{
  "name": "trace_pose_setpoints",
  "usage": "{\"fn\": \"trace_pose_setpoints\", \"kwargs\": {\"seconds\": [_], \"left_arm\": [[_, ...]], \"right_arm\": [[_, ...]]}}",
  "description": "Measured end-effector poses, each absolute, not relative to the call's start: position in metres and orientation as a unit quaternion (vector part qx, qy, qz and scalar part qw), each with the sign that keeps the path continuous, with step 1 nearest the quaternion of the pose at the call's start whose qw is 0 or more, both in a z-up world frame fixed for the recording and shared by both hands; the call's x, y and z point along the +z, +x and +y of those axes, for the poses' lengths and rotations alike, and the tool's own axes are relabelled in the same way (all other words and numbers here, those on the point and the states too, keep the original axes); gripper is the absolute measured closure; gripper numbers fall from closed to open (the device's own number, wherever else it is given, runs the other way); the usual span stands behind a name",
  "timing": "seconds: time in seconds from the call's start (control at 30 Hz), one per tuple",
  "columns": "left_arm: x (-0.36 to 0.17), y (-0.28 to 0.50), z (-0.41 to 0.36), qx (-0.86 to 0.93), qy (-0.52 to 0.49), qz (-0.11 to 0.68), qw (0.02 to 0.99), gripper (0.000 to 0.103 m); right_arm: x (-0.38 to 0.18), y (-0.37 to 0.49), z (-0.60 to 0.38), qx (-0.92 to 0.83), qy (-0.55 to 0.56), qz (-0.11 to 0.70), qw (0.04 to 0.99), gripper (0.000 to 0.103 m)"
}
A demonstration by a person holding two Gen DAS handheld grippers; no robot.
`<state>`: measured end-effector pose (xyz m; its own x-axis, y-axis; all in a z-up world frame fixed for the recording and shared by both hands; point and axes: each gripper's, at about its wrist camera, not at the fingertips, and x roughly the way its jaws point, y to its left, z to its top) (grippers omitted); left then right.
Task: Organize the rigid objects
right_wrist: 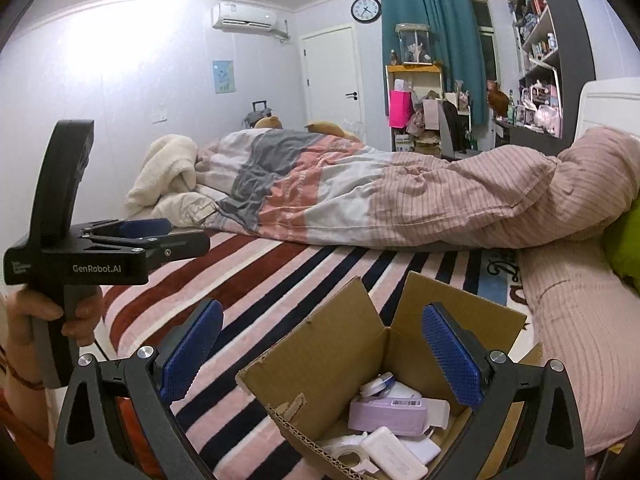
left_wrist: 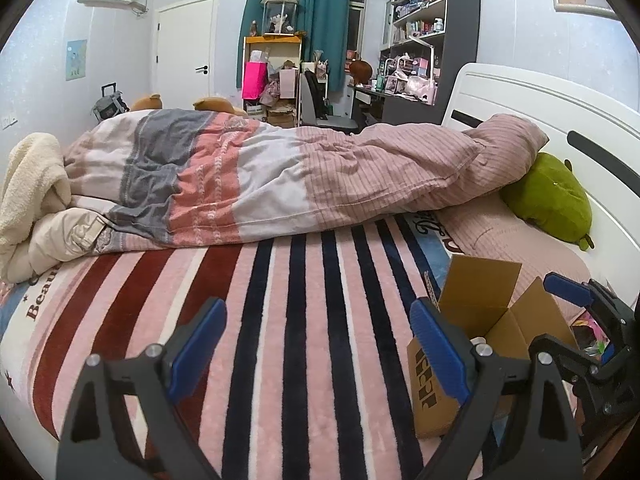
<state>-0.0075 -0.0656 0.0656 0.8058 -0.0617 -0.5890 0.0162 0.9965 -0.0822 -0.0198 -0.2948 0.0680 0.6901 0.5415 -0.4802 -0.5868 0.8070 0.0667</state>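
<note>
An open cardboard box (right_wrist: 340, 360) sits on the striped bed cover. Inside lie several rigid items: a lilac box (right_wrist: 386, 414), white cases (right_wrist: 394, 452) and a tape dispenser (right_wrist: 346, 450). My right gripper (right_wrist: 322, 354) hovers above the box, open and empty. My left gripper (left_wrist: 318, 350) is open and empty over the striped cover, left of the same box (left_wrist: 476, 320). The left gripper also shows in the right wrist view (right_wrist: 156, 232), held in a hand. The right gripper shows in the left wrist view (left_wrist: 576, 296).
A rolled quilt (left_wrist: 280, 176) lies across the bed behind the grippers. A green plush (left_wrist: 552, 200) rests against the white headboard (left_wrist: 560, 112). A cream blanket (left_wrist: 28, 184) is at the far left. Shelves and a desk stand beyond the bed.
</note>
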Motion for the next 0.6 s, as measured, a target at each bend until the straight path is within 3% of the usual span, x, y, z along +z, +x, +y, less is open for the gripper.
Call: {"fn": "trace_pose_setpoints", "kwargs": {"seconds": [0.6], "left_arm": [[0.0674,-0.0100,-0.0640,-0.005,-0.035,0.306,0.951,0.011]], "right_arm": [[0.0674,-0.0183,-0.2995,0.287,-0.037,0.249,0.924,0.003]]}}
